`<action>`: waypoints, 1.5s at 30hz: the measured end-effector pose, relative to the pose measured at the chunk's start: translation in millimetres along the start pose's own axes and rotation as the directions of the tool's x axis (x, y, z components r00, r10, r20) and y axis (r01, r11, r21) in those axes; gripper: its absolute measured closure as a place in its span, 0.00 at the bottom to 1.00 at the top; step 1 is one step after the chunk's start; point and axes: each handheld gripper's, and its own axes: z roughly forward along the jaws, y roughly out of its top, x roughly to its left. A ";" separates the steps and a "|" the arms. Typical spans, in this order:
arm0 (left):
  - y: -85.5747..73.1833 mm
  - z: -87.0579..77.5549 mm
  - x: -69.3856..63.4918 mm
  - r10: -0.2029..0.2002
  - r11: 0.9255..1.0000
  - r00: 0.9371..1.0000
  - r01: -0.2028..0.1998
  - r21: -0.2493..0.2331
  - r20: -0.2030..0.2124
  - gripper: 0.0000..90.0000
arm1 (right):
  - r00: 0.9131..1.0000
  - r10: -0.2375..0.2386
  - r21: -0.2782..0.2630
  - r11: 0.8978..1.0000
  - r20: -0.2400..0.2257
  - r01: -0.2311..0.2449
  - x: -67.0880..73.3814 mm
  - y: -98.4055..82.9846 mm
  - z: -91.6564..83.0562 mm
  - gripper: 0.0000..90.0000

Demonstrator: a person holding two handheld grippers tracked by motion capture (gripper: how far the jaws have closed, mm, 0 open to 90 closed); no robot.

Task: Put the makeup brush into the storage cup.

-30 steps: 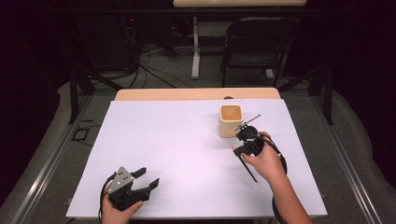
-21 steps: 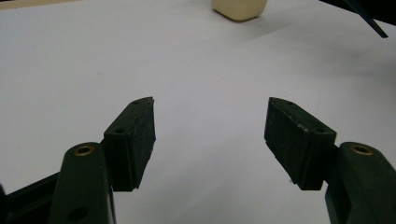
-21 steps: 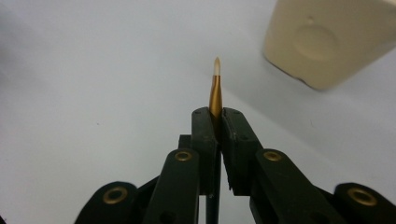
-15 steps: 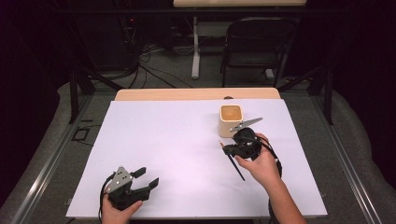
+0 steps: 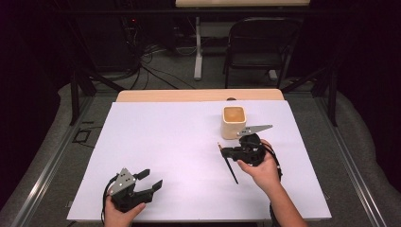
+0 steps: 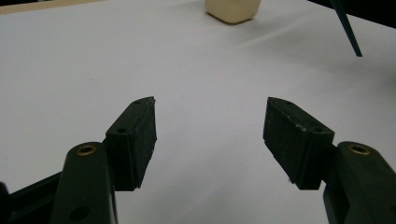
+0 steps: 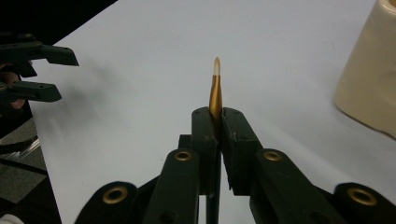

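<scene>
High view: you look forward and down from above your own side of the white table (image 5: 189, 142), taking in its whole top and the dark room beyond; your forearms enter from the bottom edge. Left gripper view: the camera sits low behind the left gripper (image 6: 210, 135), close to the tabletop, facing across it toward the cream cup (image 6: 232, 9) at the top edge. Right gripper view: the camera looks along the right gripper (image 7: 218, 135), close above the sheet, with the cup at its right edge. All three views share the cup; the right gripper view also catches the left gripper at its left edge.
</scene>
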 end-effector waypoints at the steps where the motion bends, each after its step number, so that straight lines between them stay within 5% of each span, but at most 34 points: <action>1: 0.0 0.0 0.0 0.000 1.000 1.000 0.000 0.000 0.000 0.39 | 1.000 0.000 0.000 1.000 0.000 0.000 0.0 0.0 0.0 0.93; 7: 1.3 4.1 -0.2 -0.009 1.000 1.000 0.009 -0.009 0.019 0.39 | 1.000 -0.022 -0.046 0.999 -0.012 0.021 4.7 -6.2 8.1 0.93; 14: 13.2 18.1 -9.4 0.029 1.000 0.998 -0.029 0.003 0.058 0.39 | 0.998 -0.055 -0.085 0.995 -0.008 0.054 13.9 -11.8 12.7 0.93; 21: 36.7 39.3 -22.4 -0.010 0.999 0.992 0.016 -0.041 0.126 0.43 | 0.998 -0.058 -0.154 0.987 -0.009 0.056 19.1 -15.3 15.3 0.93; 27: 48.7 61.1 -27.7 -0.039 0.999 0.985 0.043 -0.025 0.170 0.43 | 0.999 -0.046 -0.214 0.976 -0.021 0.040 24.3 -17.3 20.2 0.93; 33: 53.8 71.3 -35.9 -0.046 0.999 0.986 0.049 -0.014 0.161 0.43 | 0.998 -0.041 -0.265 0.964 -0.038 0.029 31.8 -17.2 23.6 0.93; 35: 52.3 69.9 -38.6 -0.074 0.995 0.981 0.084 -0.052 0.181 0.45 | 0.998 -0.043 -0.278 0.960 -0.046 0.029 33.6 -17.3 25.7 0.93; 36: 51.1 70.0 -38.5 -0.080 0.994 0.973 0.093 -0.052 0.218 0.48 | 0.998 -0.040 -0.287 0.958 -0.052 0.023 35.2 -18.0 26.8 0.93; 39: 45.8 69.7 -43.7 -0.067 0.996 0.973 0.078 -0.041 0.223 0.48 | 0.997 -0.035 -0.306 0.952 -0.066 0.013 38.4 -19.8 28.8 0.93; 41: 42.8 70.4 -44.8 -0.086 0.995 0.963 0.094 -0.022 0.255 0.48 | 0.997 -0.028 -0.322 0.947 -0.074 0.002 40.1 -21.2 29.3 0.93; 44: 38.4 71.1 -48.4 -0.105 0.993 0.961 0.114 -0.019 0.254 0.48 | 0.996 -0.018 -0.358 0.934 -0.090 -0.016 45.2 -23.7 32.1 0.93; 45: 37.2 71.0 -48.3 -0.115 0.992 0.953 0.125 -0.018 0.280 0.48 | 0.996 -0.018 -0.358 0.934 -0.090 -0.016 45.2 -23.7 32.1 0.93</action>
